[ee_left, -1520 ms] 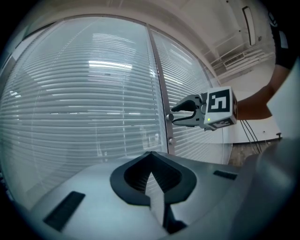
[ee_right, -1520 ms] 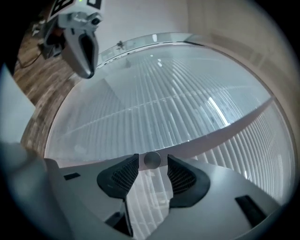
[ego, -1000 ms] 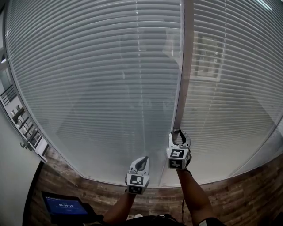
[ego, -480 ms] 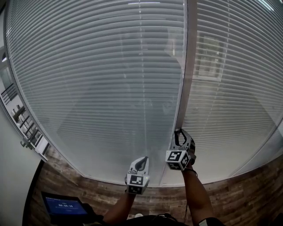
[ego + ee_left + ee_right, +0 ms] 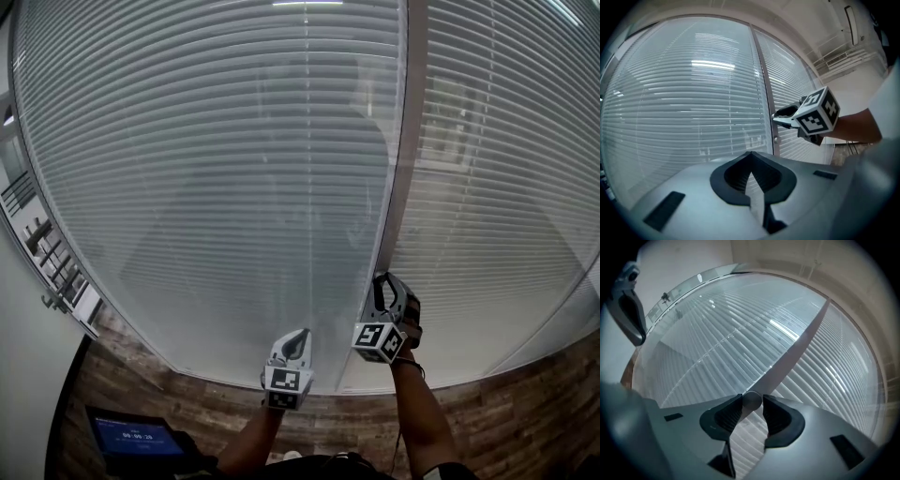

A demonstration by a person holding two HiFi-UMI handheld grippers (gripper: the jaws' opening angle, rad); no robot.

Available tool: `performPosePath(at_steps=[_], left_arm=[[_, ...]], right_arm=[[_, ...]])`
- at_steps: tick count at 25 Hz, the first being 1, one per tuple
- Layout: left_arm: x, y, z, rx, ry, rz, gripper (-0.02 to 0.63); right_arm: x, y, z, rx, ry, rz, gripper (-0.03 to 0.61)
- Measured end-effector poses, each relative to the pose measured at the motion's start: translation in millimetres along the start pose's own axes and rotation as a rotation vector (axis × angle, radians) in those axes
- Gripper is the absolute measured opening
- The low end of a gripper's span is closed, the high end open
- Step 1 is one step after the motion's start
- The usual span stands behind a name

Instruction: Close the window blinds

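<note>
While your right tool, jaws just closed, clamps the knob on the post between the blinds, your left tool hangs beside it, jaws together, empty.

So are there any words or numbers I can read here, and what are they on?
Screen: white digits, too small and blurred to read.
On left gripper and right gripper: square marker patterns only, no words.
Blinds, knob: nothing written.
</note>
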State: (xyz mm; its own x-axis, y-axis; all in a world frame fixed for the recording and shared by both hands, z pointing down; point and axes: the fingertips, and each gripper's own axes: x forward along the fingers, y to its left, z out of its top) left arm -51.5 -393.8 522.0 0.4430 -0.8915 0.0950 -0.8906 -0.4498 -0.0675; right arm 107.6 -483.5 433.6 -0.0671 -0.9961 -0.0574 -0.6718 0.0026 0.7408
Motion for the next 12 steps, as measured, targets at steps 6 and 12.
performPosePath(at_steps=[6, 12], left_arm=[[-7, 10, 0, -0.002, -0.002, 0.008, 0.000], [-11, -13, 11, 0.005, -0.022, -0.019, 0.000]], right_arm=[[-31, -1, 5, 0.235, 0.001, 0.022, 0.127], [-75, 5, 3, 0.386, -0.037, 0.063, 0.082]])
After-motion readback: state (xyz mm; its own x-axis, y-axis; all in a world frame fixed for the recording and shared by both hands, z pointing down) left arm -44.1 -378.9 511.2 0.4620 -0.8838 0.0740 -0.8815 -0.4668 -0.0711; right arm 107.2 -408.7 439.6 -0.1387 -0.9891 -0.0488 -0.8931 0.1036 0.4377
